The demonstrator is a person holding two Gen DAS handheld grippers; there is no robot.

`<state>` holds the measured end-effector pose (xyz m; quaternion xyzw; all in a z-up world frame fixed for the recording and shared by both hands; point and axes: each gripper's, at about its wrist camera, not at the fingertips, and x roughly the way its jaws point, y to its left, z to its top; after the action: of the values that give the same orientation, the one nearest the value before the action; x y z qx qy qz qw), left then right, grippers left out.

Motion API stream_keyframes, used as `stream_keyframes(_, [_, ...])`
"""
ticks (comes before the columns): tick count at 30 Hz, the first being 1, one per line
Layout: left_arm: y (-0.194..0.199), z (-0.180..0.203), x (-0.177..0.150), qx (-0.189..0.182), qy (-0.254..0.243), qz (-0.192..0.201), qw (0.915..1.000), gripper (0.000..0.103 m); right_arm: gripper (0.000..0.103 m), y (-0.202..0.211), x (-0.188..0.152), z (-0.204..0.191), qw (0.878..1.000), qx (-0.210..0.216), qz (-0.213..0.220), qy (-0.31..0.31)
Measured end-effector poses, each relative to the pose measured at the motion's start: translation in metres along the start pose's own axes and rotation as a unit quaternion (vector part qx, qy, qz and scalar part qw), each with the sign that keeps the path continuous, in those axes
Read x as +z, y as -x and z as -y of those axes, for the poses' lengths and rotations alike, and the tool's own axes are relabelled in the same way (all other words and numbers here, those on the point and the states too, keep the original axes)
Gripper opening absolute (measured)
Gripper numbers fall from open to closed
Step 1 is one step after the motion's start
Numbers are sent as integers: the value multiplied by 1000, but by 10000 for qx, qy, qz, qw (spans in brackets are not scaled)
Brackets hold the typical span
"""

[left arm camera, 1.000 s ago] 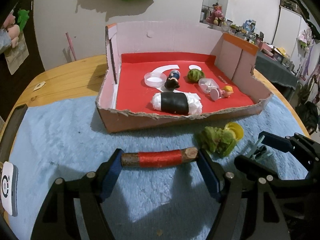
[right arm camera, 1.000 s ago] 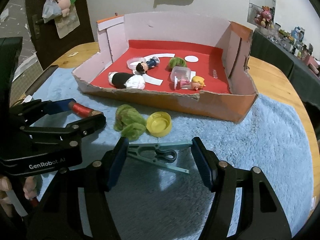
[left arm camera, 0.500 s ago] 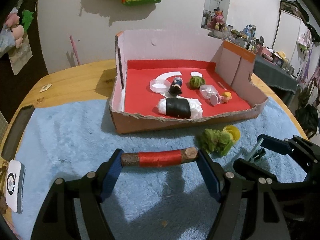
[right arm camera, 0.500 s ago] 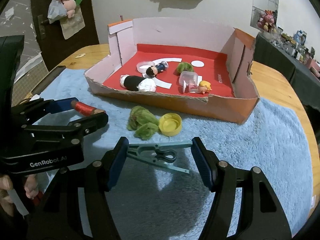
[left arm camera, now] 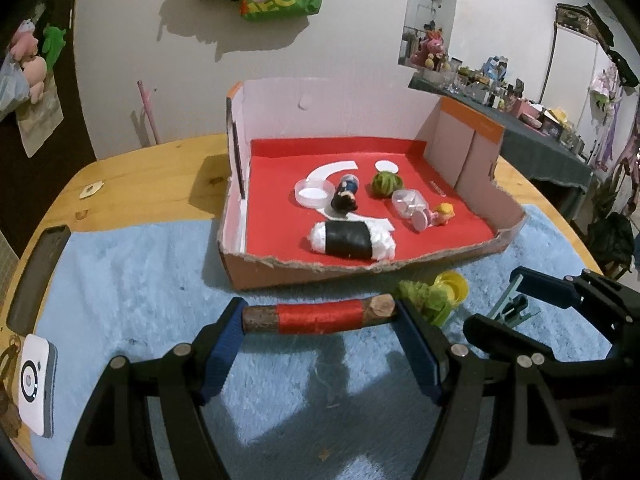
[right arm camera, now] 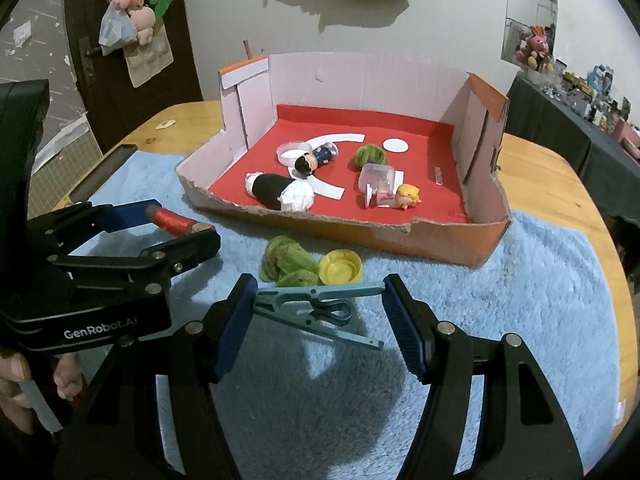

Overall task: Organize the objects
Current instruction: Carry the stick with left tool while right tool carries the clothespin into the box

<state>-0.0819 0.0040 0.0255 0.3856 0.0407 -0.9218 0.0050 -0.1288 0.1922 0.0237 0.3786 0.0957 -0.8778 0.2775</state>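
Note:
My left gripper (left arm camera: 320, 318) is shut on a short wooden stick wound with red thread (left arm camera: 316, 315), gripped end to end just above the blue mat (left arm camera: 120, 300). In the right wrist view my right gripper (right arm camera: 319, 292) is shut on a teal clothespin (right arm camera: 316, 306), also clear of the mat. A green fuzzy clump (right arm camera: 288, 266) and a yellow bottle cap (right arm camera: 340, 272) lie on the mat between the grippers and the cardboard box (right arm camera: 440, 240). The box's red floor holds a black-and-white roll (left arm camera: 352, 240), two small figures, a green ball and clear lids.
The box's torn front wall (left arm camera: 280, 272) is low; its back and side walls stand taller. A dark phone (left arm camera: 36, 276) and a white device (left arm camera: 34, 384) lie at the mat's left edge. Wooden table (left arm camera: 140, 176) extends beyond the mat. A hand (right arm camera: 64, 380) holds the left gripper.
Both grippers keep the same hold on the stick and the clothespin. The box sits slightly lower and farther in both views; nothing on the mat has moved.

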Motion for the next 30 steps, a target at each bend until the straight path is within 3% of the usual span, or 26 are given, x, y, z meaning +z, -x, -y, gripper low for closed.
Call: stream_keyframes(30, [-20,3,51,-90,-17,-23,10000,76,63,-3,51,24,9999,7,127,22])
